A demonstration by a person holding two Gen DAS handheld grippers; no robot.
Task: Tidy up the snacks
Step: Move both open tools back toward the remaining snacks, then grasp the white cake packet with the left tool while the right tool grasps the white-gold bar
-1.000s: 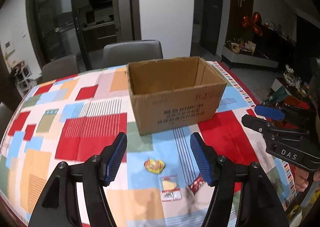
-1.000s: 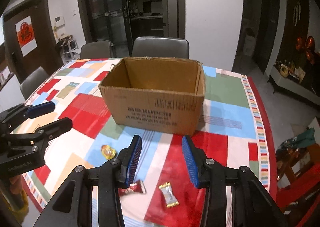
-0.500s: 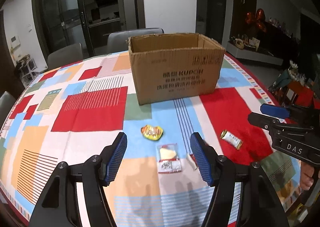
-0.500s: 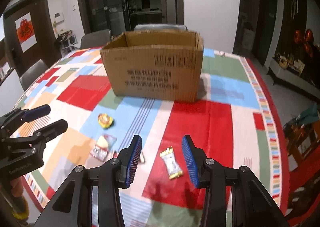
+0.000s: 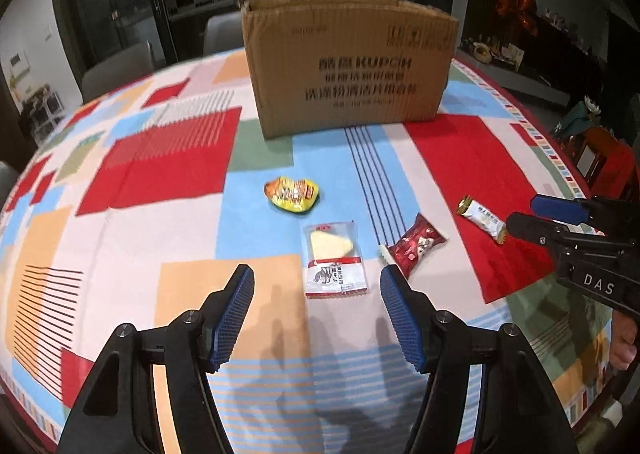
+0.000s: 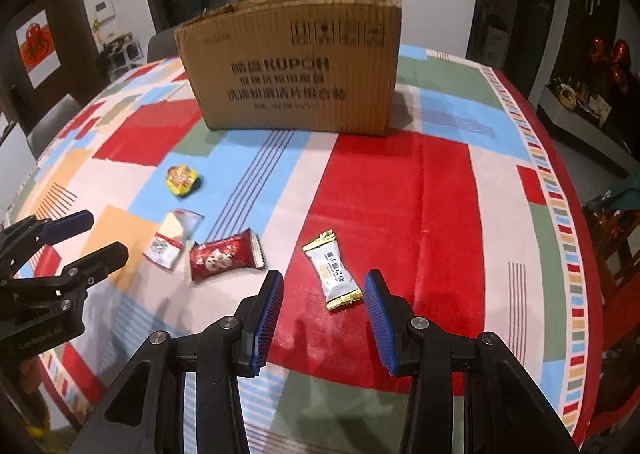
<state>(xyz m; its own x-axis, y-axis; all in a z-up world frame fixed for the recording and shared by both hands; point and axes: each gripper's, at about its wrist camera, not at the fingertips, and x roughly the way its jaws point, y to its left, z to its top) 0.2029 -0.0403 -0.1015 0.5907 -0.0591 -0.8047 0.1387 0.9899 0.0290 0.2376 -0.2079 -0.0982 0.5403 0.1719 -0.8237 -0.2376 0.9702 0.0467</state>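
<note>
Surface: your table (image 5: pixel 168 214) carried a patchwork cloth in red, blue, orange, green and white.
Room: dim; grey chairs (image 5: pixel 224 32) and dark glass doors stood behind the table.
Box: one cardboard box (image 5: pixel 348 66) stood upright at the far side.
Snacks: four, all on the cloth near you: one yellow packet (image 5: pixel 292 194), one clear wafer packet (image 5: pixel 334 258), one red candy (image 6: pixel 224 256), one white bar (image 6: pixel 334 270).
Left gripper (image 5: pixel 316 304): your jaws stood parted and empty, just short of the clear packet.
Right gripper (image 6: pixel 322 308): parted, empty, flanking the white bar's near end.
</note>
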